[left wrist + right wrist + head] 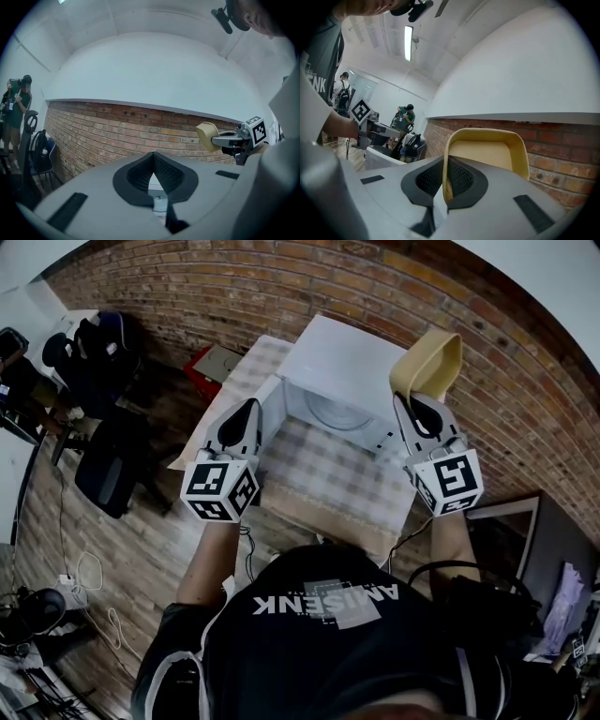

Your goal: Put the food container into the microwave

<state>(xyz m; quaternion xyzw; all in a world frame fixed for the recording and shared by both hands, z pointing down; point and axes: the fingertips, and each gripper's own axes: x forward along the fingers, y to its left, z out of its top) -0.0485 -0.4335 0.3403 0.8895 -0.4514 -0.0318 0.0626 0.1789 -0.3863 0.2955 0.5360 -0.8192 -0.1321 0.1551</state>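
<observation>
The food container (428,365) is a pale yellow tub, held up on edge to the right of the microwave. My right gripper (413,401) is shut on its rim. In the right gripper view the container (487,157) fills the middle, its wall clamped by my right gripper (446,165). The white microwave (342,357) stands open on the table, and its turntable (328,414) shows inside. My left gripper (247,416) hovers at the microwave's left front corner, shut and holding nothing. The left gripper view shows my left gripper (153,157) with its tips touching, and the container (206,135) off to the right.
A checkered cloth covers the table (328,479) in front of the microwave. A brick wall (281,287) runs behind it. Black chairs (112,465) and a red box (200,368) stand at the left. A person (16,110) stands in the background.
</observation>
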